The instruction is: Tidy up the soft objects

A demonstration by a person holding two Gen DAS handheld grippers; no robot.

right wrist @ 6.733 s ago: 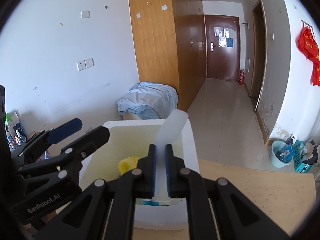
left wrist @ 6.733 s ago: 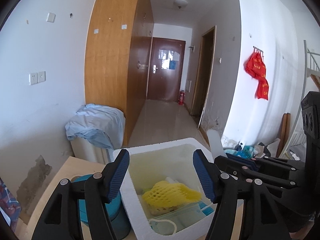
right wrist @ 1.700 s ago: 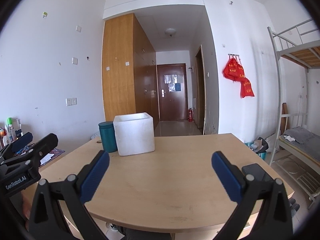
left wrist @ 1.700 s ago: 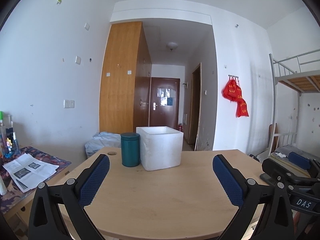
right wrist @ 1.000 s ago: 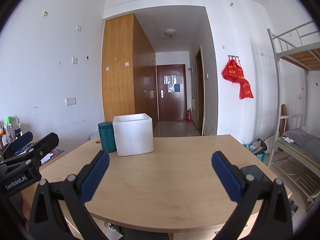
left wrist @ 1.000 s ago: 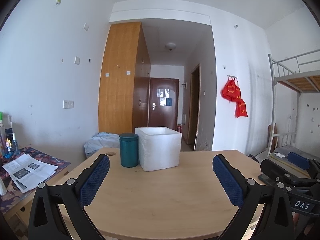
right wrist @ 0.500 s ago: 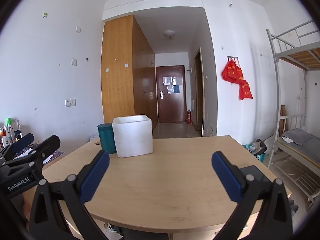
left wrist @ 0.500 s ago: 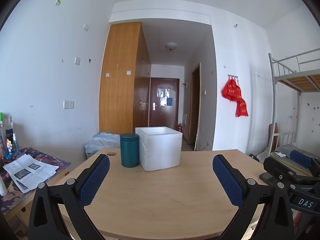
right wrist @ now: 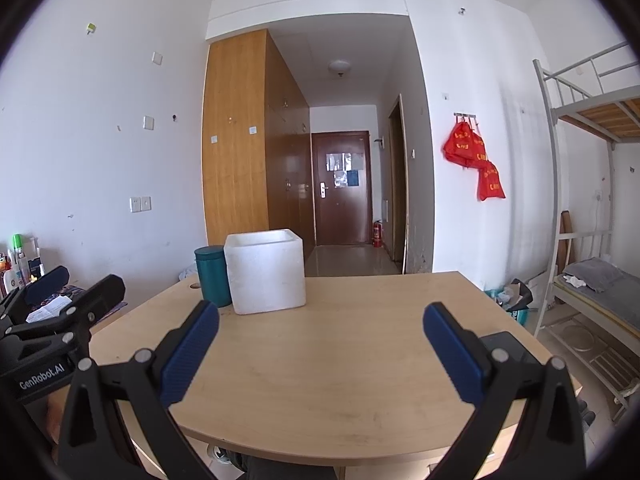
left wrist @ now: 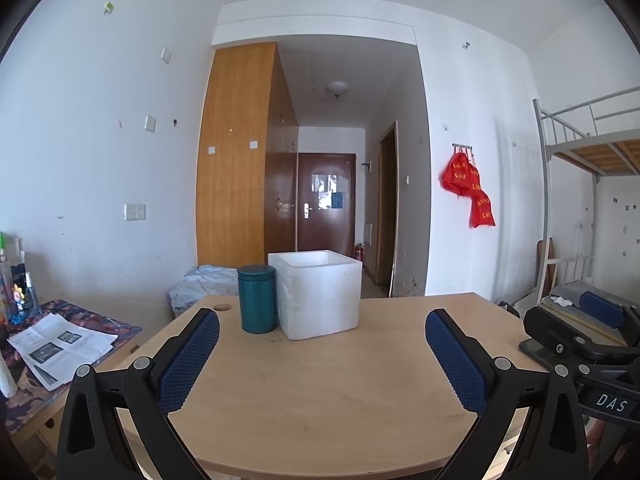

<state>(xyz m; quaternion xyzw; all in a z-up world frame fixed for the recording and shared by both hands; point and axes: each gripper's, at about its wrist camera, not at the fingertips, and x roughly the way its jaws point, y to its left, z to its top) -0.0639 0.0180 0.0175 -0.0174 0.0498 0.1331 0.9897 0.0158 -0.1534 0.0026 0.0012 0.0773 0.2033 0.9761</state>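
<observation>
A white foam box (left wrist: 319, 294) stands at the far side of the wooden table (left wrist: 320, 392), also in the right wrist view (right wrist: 266, 271). Its inside is hidden from here. My left gripper (left wrist: 322, 354) is open and empty, held back near the table's front edge. My right gripper (right wrist: 320, 354) is open and empty too, level with it on the right. Each gripper shows at the edge of the other's view.
A teal canister (left wrist: 257, 298) stands touching the box's left side. A dark phone (right wrist: 508, 350) lies at the table's right edge. A side table with papers (left wrist: 56, 346) and bottles is on the left. A bunk bed (right wrist: 592, 280) stands to the right.
Since 6.7 s ago both grippers have pulled far back from the box; the right one let go of the white soft piece. Over the last second hardly anything moved.
</observation>
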